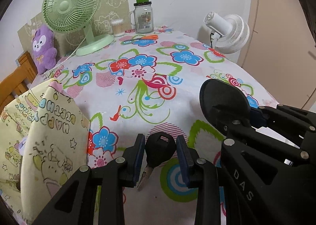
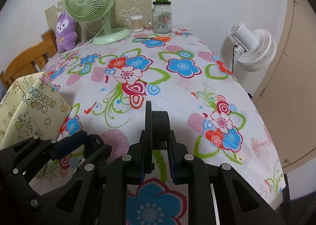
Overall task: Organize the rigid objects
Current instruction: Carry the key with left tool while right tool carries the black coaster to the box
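I see a counter (image 1: 138, 106) draped in a white cloth printed with bright blue, red and green flowers, pushed against a plain white wall. At its far edge stand a pale green desk fan (image 1: 71, 5), a purple plush toy (image 1: 43, 49), a clear glass jar with a black lid (image 1: 143, 18), a tub of cotton swabs (image 1: 117, 27) and orange-handled scissors (image 1: 148, 37). A white fan (image 1: 230, 31) stands off the right side, a wooden chair (image 1: 15, 84) at the left. A yellow cartoon-print gift bag (image 1: 53, 136) sits near me. My left claw (image 1: 160, 152) is clenched on a black-headed metal key (image 1: 159, 151); my right claw (image 2: 158, 142) is clenched on a round black plastic object (image 2: 158, 124), both raised above the cloth.
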Motion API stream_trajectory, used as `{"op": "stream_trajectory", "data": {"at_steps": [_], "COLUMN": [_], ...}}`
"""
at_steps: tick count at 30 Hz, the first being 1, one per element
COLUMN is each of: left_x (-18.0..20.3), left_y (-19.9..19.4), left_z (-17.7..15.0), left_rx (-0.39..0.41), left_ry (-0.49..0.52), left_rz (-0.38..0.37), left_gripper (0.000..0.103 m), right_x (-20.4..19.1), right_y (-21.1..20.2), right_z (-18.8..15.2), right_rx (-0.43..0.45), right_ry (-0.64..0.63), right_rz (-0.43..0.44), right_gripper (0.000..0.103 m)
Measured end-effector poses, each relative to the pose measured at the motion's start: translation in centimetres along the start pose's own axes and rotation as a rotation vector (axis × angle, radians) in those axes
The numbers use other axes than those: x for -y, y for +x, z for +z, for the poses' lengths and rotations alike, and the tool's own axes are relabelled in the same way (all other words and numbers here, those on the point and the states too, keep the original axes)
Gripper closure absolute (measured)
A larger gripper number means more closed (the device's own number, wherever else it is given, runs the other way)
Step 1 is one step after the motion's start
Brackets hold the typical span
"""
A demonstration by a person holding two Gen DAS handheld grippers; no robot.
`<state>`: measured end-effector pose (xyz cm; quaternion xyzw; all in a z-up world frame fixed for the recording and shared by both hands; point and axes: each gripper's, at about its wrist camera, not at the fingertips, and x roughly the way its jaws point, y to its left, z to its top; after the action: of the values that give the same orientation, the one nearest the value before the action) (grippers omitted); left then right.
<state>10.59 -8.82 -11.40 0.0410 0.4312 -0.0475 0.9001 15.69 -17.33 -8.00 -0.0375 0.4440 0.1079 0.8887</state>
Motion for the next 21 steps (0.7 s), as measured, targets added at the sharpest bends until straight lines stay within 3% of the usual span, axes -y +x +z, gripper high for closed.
{"op": "stream_trajectory", "data": {"at_steps": [21], "left_x": [-0.5], "left_y": [-5.8], "left_z": [-0.3], "left_rx": [0.092], "left_ry": [0.030], "left_rz": [-0.026], "left_gripper": [0.070], "right_x": [-1.5], "right_y": [-6.1], "right_z": [-0.5], "right_rx": [0.052], "right_ry": [0.036], "right_rz": [-0.063], "right_gripper": [0.082]}}
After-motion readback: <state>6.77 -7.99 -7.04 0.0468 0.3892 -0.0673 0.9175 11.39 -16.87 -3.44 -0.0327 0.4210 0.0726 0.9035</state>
